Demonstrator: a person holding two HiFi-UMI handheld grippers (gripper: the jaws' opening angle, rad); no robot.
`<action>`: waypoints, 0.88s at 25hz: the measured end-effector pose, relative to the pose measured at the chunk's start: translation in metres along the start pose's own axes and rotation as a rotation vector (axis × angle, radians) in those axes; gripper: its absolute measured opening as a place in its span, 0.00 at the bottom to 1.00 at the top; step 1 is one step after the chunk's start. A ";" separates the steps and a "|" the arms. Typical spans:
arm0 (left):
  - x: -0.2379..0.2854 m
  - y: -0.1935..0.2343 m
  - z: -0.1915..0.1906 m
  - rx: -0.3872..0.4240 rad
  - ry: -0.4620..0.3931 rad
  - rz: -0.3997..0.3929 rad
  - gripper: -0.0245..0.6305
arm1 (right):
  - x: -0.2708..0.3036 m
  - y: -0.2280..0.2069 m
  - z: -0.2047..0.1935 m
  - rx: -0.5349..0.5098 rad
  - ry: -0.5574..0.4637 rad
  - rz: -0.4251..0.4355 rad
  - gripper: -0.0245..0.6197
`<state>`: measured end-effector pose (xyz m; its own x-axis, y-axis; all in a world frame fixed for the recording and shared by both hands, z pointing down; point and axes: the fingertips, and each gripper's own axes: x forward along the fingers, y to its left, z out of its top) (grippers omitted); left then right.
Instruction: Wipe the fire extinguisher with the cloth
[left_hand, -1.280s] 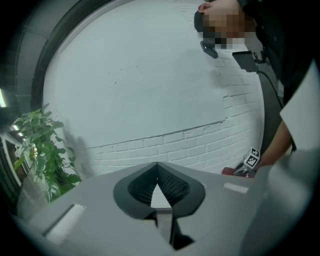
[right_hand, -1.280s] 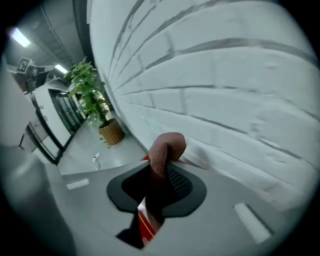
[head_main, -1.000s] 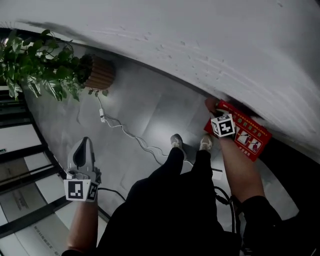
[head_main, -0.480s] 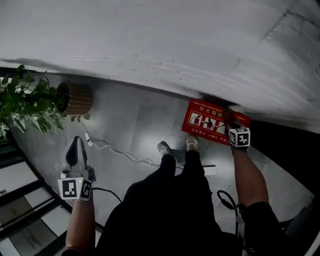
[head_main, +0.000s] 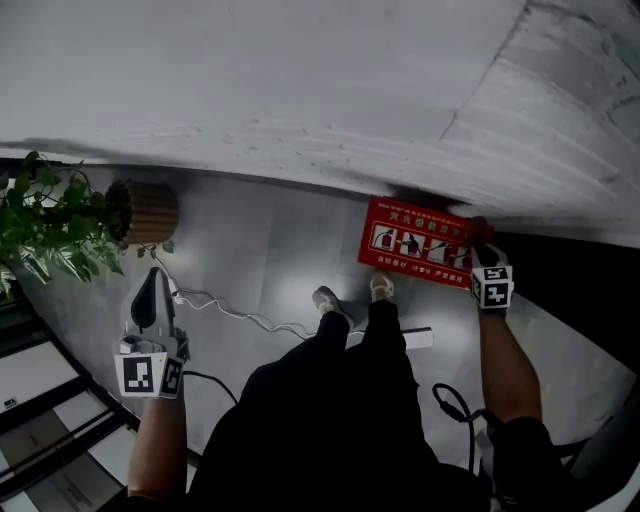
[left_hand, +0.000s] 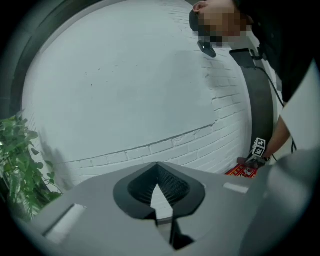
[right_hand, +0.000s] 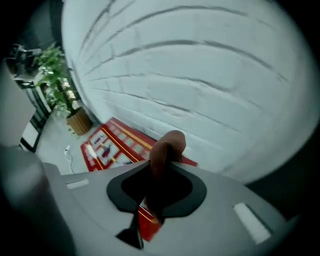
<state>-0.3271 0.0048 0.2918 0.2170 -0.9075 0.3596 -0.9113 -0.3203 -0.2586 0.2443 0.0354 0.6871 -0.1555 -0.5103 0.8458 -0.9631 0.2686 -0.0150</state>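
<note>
green leaves of a potted plant (head_main: 50, 220) in a ribbed brown round pot (head_main: 145, 212) stand at the far left on the grey floor (head_main: 260, 250), near a thin white cable (head_main: 230, 315). the grey left gripper (head_main: 155, 278) hovers over that cable, its jaws closed together with nothing between them, well apart from the work. further right, the flat red rectangular fire extinguisher box (head_main: 415, 242) with instruction pictures sits against the white brick wall (head_main: 300, 90). the right gripper (head_main: 483, 238) is at its right end, jaws a little apart and clamped on a bunched brown cloth (right_hand: 164, 150). the cloth looks soft, light and limp, so a grip on its bunched middle suits it. the box seems stiff and smooth; if it slides, the left gripper can steady its left edge.
</note>
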 end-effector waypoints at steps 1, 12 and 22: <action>-0.006 0.007 -0.004 0.000 0.009 0.020 0.04 | 0.008 0.035 0.022 -0.046 -0.044 0.066 0.13; -0.091 0.052 -0.023 -0.030 0.071 0.210 0.04 | 0.115 0.275 0.070 -0.314 0.101 0.496 0.13; -0.054 0.023 -0.026 -0.084 0.035 0.113 0.04 | 0.065 0.119 0.002 -0.061 0.146 0.276 0.12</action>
<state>-0.3685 0.0533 0.2895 0.0999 -0.9261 0.3639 -0.9556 -0.1911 -0.2242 0.1193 0.0325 0.7394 -0.3720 -0.2897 0.8819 -0.8731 0.4318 -0.2265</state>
